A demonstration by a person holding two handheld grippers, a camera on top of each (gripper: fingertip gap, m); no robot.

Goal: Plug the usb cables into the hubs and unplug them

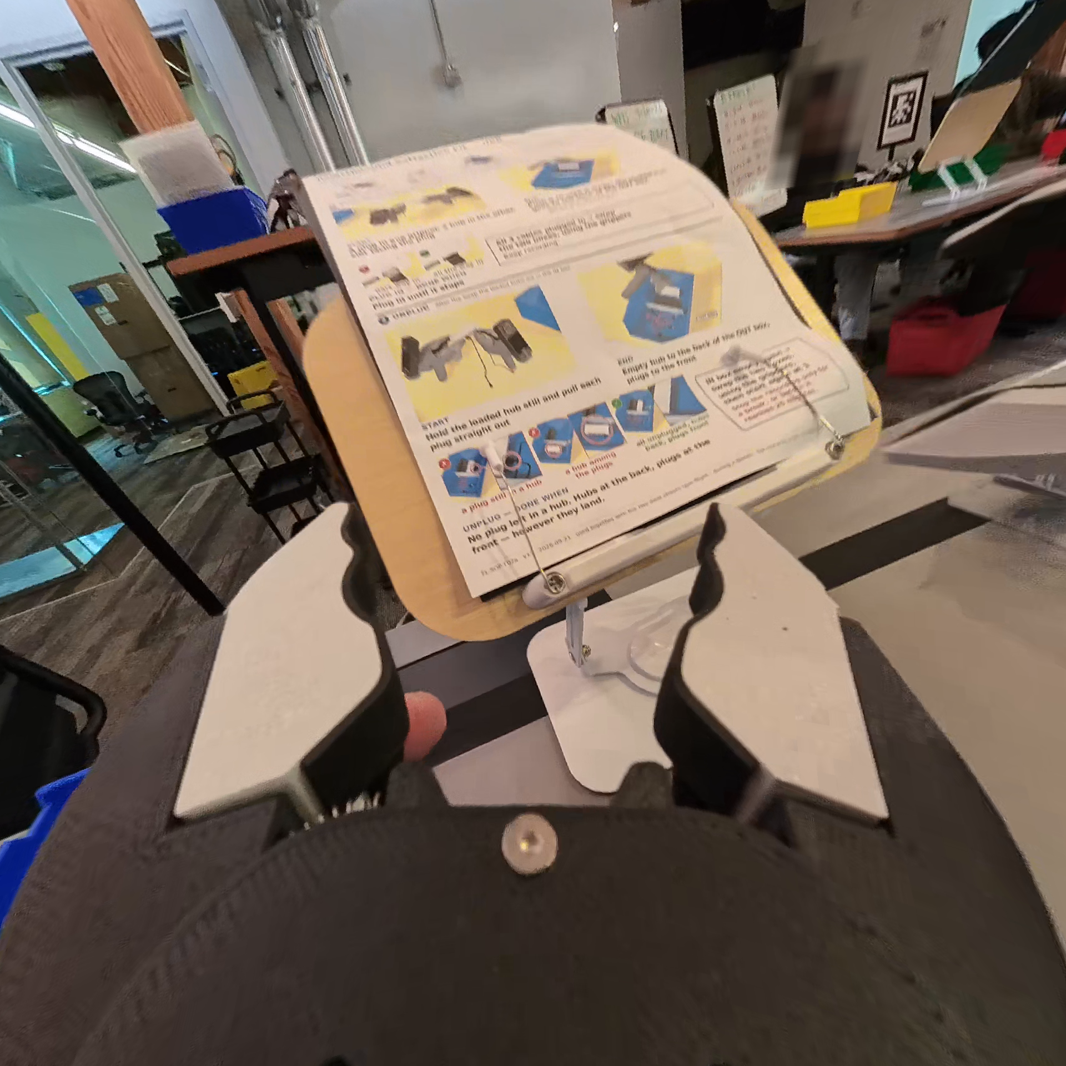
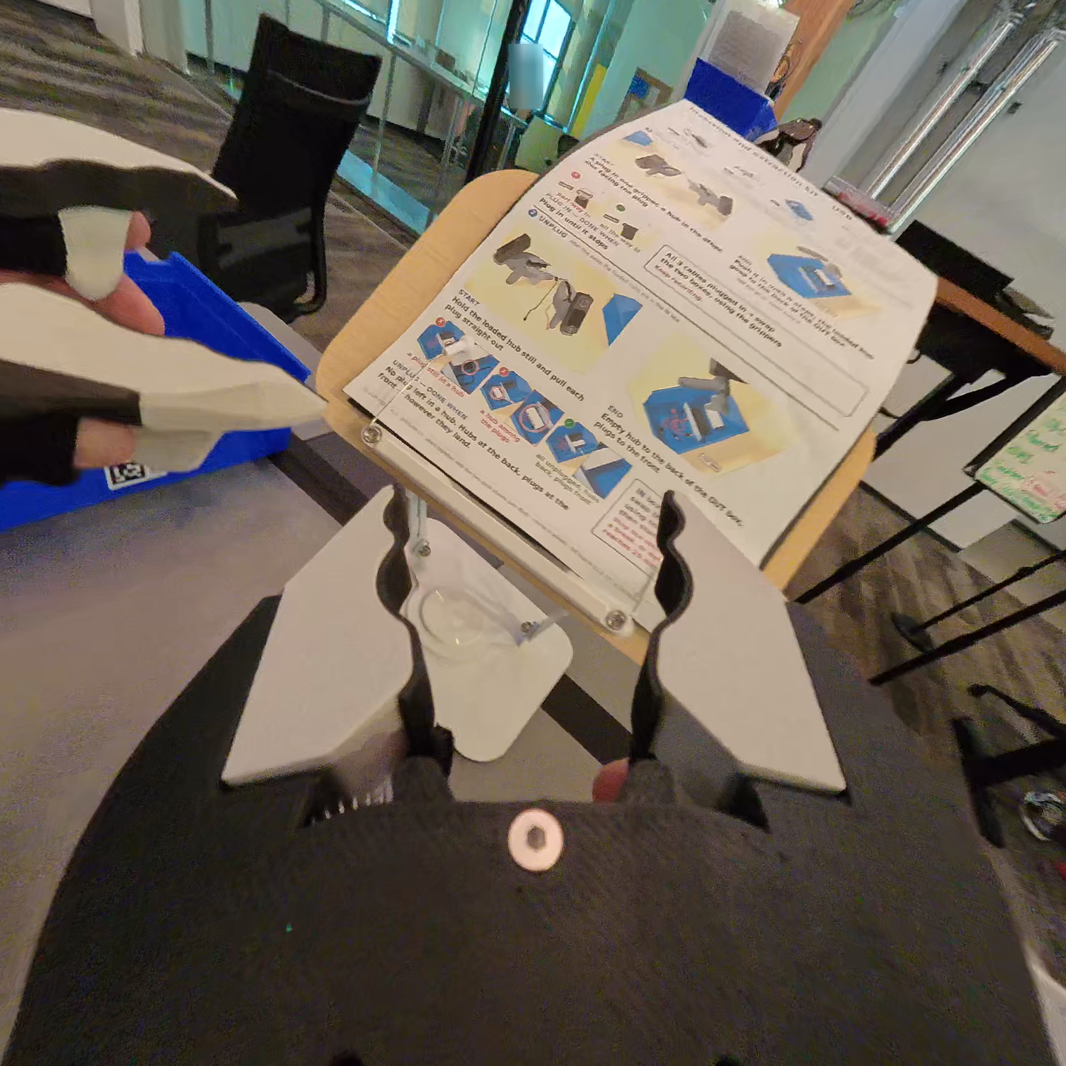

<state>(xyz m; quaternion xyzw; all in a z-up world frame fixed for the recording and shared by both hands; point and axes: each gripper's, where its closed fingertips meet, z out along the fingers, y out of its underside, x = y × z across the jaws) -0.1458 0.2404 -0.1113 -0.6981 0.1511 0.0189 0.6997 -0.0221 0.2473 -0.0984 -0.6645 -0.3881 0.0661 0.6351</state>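
1. The left tongs (image 1: 533, 554) stand wide apart with nothing between them, aimed at the lower edge of a printed instruction sheet (image 1: 554, 357).
2. The right tongs (image 2: 528, 519) are likewise spread wide and hold nothing, pointing at the same sheet (image 2: 634, 346) from its other side.
3. The sheet rests on a tilted wooden stand (image 1: 357, 461), pinned by thin wire clips; the stand's white base plate (image 1: 588, 709) sits on the grey counter (image 1: 934, 663) just beneath the sheet, partly hidden behind the tong fingers.
4. In the right wrist view the left tongs show again to the left of the sheet, cut off by the frame edge, with gloved fingers (image 2: 98, 254) on them.
5. A blue bin (image 2: 190, 323) lies behind those tongs, left of the stand; its inside is hidden.
6. No USB cable or hub can be made out in either view.
7. The room behind the sheet is blurred.
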